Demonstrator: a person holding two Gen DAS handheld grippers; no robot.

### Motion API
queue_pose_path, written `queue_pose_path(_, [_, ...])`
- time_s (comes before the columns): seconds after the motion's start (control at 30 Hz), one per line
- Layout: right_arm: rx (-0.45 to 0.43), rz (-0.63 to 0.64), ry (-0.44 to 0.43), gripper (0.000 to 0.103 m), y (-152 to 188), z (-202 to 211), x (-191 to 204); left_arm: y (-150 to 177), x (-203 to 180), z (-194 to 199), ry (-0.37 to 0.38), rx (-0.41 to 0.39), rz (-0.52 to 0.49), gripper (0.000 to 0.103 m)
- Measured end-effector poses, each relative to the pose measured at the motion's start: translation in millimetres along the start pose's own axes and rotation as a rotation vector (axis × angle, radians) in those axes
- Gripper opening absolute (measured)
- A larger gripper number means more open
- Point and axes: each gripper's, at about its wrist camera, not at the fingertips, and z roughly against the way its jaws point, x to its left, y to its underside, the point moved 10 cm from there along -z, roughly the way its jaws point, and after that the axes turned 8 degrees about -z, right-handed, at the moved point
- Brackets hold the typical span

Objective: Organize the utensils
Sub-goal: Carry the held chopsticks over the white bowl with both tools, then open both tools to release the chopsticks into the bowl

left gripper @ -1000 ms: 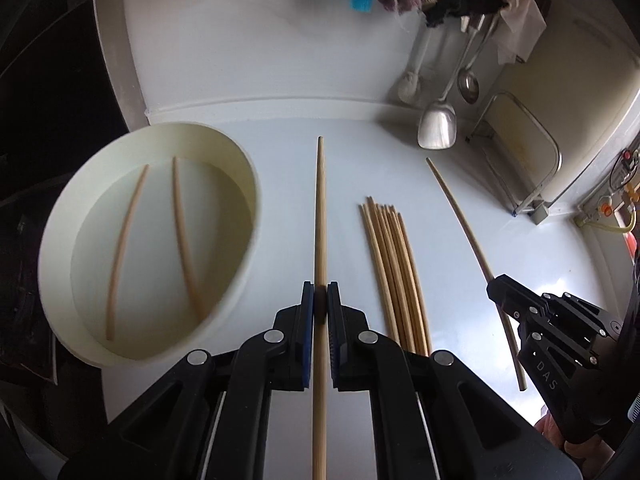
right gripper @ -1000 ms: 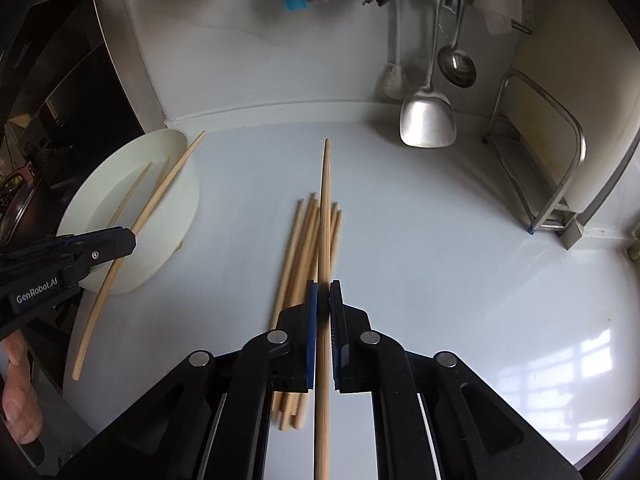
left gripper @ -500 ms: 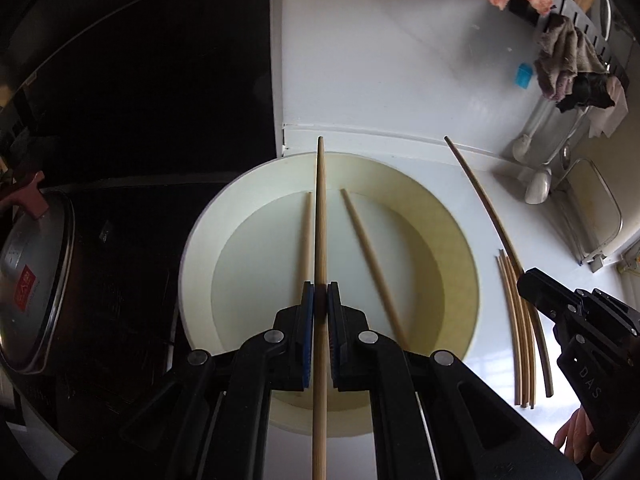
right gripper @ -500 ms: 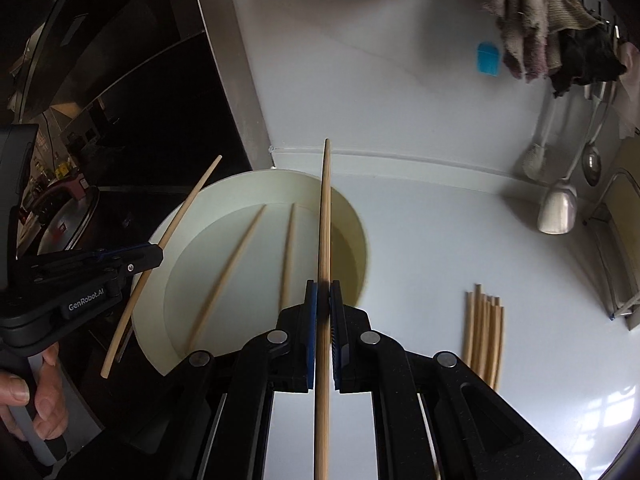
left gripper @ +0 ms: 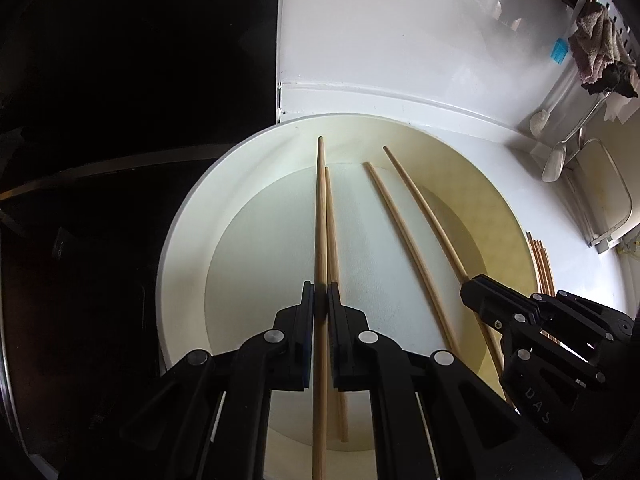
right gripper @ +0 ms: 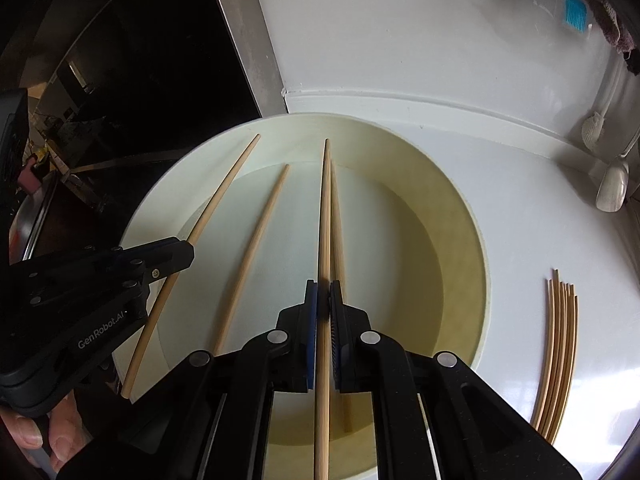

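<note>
Two chopsticks lie in the cream bowl [left gripper: 188,240] beneath us. We clamp our left gripper [left gripper: 320,308] tight on a chopstick [left gripper: 320,208] and our right gripper [right gripper: 323,300] tight on another chopstick [right gripper: 325,220], both poised over the bowl. We see the remaining bundle of chopsticks [right gripper: 560,344] resting on the white counter [right gripper: 540,208], just beside the bowl's right rim.

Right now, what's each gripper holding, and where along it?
Left gripper is shut on a chopstick, clamped partway along the shaft. Right gripper grips a second chopstick likewise. Both hang over the bowl.
</note>
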Motion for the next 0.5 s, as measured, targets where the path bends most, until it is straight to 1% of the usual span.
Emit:
queue_pose_path(0.2, [0.051,-0.021,0.033,0.006,6.6,-25.4,-7.3,4.6,2.8,-20.9,0.01,0.039,-0.001,0.007])
queue_pose_path(0.5, [0.073,-0.034,0.047,0.006,8.0,-39.4,-10.8,8.2,2.4,-38.4,0.005,0.071,0.012,0.008])
